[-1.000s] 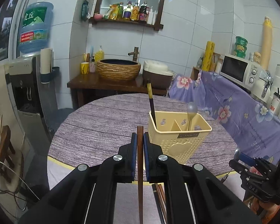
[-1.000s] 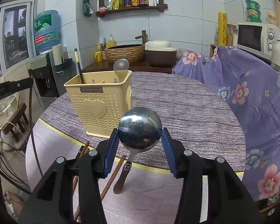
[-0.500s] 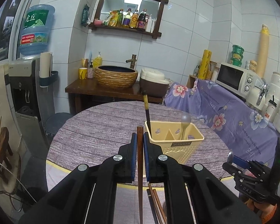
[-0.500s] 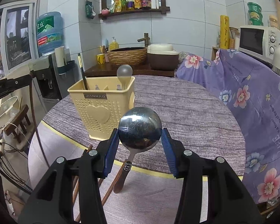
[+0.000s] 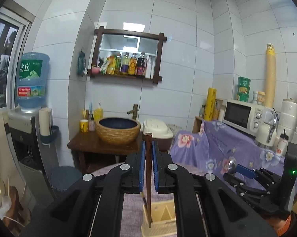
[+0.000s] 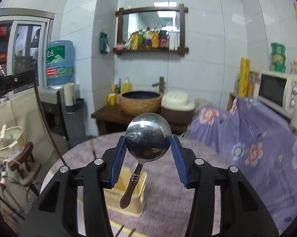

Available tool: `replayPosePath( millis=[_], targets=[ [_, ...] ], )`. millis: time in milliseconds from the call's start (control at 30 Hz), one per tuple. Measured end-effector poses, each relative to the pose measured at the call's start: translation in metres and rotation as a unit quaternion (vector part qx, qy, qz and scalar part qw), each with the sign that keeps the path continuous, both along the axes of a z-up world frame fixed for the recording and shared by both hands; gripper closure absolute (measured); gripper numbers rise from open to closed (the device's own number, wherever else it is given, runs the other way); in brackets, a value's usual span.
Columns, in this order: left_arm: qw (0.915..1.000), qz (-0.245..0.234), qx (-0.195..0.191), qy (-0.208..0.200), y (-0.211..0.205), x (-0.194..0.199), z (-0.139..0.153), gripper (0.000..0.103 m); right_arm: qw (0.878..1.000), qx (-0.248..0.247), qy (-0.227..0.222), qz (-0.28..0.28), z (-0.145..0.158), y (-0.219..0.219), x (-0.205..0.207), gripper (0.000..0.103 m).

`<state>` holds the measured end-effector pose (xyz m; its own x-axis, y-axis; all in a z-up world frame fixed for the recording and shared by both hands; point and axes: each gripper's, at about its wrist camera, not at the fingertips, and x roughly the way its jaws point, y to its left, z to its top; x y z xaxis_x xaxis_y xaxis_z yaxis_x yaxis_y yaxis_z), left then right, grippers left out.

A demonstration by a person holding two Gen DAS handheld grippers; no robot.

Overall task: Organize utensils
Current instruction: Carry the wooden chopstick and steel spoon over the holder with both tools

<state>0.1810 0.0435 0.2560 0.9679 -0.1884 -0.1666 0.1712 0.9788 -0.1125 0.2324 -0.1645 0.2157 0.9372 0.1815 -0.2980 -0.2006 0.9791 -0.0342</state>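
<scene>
My left gripper [image 5: 147,150] is shut on a brown wooden chopstick [image 5: 148,177] that hangs straight down, its lower tip over the left side of the yellow utensil caddy [image 5: 160,221]. My right gripper [image 6: 148,144] is shut on a metal spoon [image 6: 148,137], held by the bowl with its brown handle hanging down over the caddy [image 6: 126,195]. The right gripper with the spoon also shows at the right of the left wrist view [image 5: 234,167]. The left chopstick also shows in the right wrist view [image 6: 47,126].
The caddy stands on a round table with a purple-grey cloth [image 6: 188,187]. A dark chopstick [image 6: 93,148] sticks up from the caddy. Loose utensils lie at the table's front edge [image 6: 126,230]. A flowered purple cover [image 6: 257,138] lies to the right, a washbasin stand [image 5: 116,130] behind.
Both grippers have risen and moved forward over the caddy, which has dropped to the bottom of both views. The chopstick and spoon now hang above its compartments.
</scene>
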Motion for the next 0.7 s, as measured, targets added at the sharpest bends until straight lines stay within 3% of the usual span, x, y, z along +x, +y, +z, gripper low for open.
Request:
replayPosePath(
  millis=[167,467,700],
  targets=[
    [0.9999,0.016,-0.002,-0.004,-0.015,0.029,-0.001,0.095,0.999,-0.027,-0.014,-0.015,-0.004,0.02,0.023,0.056],
    [0.9974,0.018,-0.007,0.069,-0.022,0.064,-0.08,0.095,0.998,-0.055,0.038,-0.005,-0.078,0.041,0.047,0.056],
    [0.9926,0.015,-0.009,0.12,-0.022,0.078,-0.122,0.095,0.995,-0.075,0.065,-0.005,-0.114,0.047,0.061,0.056]
  ],
)
